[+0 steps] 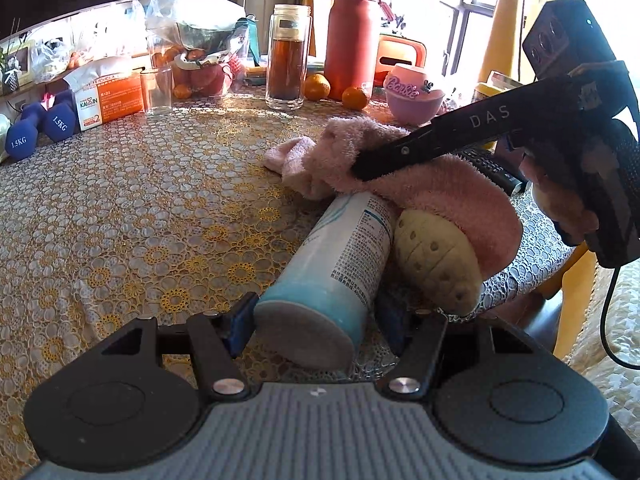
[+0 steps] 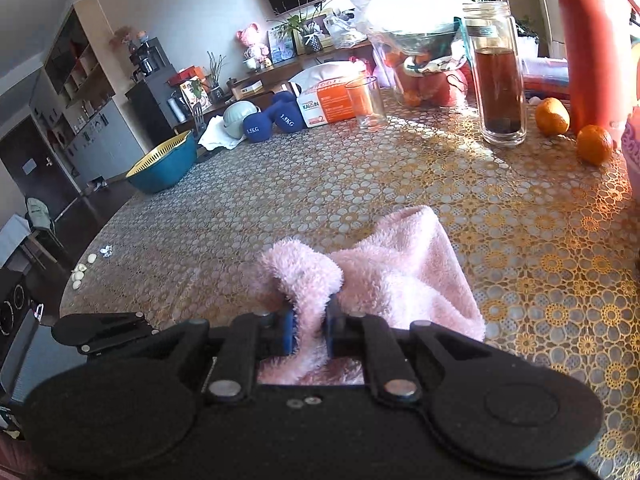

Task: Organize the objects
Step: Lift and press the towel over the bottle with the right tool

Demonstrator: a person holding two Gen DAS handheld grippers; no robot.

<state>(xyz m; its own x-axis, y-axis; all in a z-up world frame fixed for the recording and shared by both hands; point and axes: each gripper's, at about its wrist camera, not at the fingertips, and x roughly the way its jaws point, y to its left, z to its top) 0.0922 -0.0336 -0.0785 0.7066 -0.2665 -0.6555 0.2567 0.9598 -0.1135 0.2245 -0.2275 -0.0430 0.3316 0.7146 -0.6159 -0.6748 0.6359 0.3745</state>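
A light-blue and white can (image 1: 332, 272) lies tilted on the lace tablecloth (image 1: 140, 220), its base towards the camera. My left gripper (image 1: 316, 324) is shut on it near the base, a blue pad on each side. The can's far end is hidden under a fluffy pink towel (image 1: 432, 188). My right gripper (image 1: 360, 168) comes in from the right and is shut on a fold of that towel (image 2: 400, 272), pinched between its blue pads (image 2: 291, 332). A beige spotted plush item (image 1: 436, 260) lies against the can's right side, partly under the towel.
A black remote (image 1: 494, 170) lies behind the towel. At the back stand a glass tea bottle (image 1: 286, 64), a red flask (image 1: 352, 40), oranges (image 1: 354, 98), an empty glass (image 1: 158, 92), an orange box (image 1: 112, 100), blue dumbbells (image 1: 40, 126) and a pink bowl (image 1: 414, 98). The table edge runs close on the right (image 1: 540, 276).
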